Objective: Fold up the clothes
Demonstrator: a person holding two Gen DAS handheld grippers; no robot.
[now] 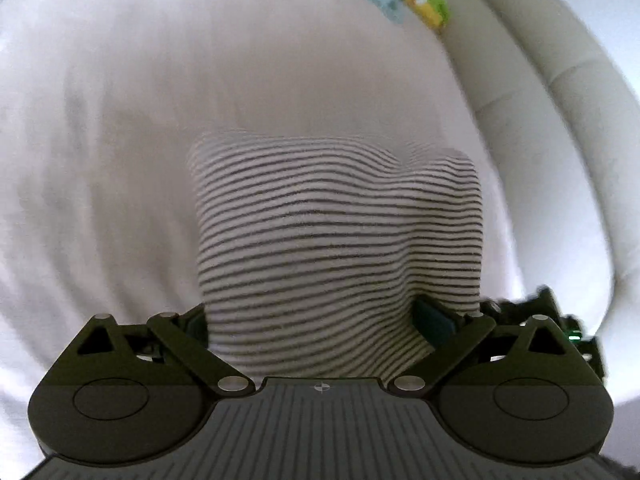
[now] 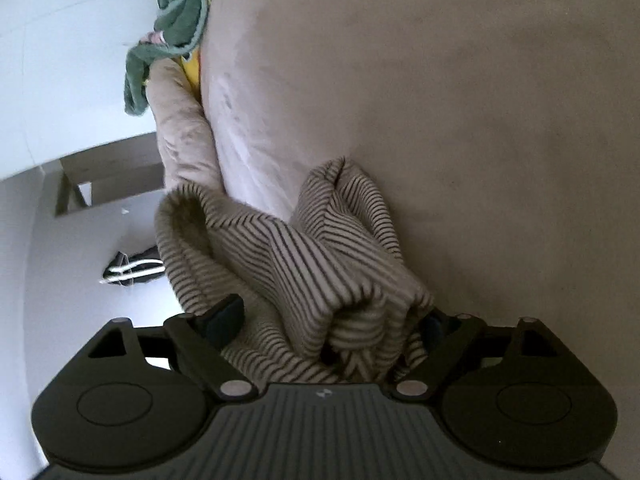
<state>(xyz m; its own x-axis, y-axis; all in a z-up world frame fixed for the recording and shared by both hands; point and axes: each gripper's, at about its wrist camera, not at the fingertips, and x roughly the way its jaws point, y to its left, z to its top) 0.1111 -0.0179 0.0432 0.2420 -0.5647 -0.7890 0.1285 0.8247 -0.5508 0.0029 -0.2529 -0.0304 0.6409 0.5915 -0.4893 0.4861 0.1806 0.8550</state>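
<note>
In the left wrist view the jaws of the left gripper (image 1: 316, 322) stand wide with the striped garment (image 1: 340, 240) filling the gap between them; one dark pad shows at the right against the cloth, the other is half hidden at the left, so I cannot tell whether they pinch it or merely straddle it. The garment lies as a neat folded block on the white bedding (image 1: 100, 160), beside a cream cushion (image 1: 560, 100), probably held square while the fold is settled. The gripper tilts steeply down onto it. In the right wrist view the right gripper (image 2: 332, 322) is spread wide, its jaws loose around a bunched striped edge, released rather than clamped. This view is rolled sideways, with green cloth (image 2: 176, 20) heaped further off.
</note>
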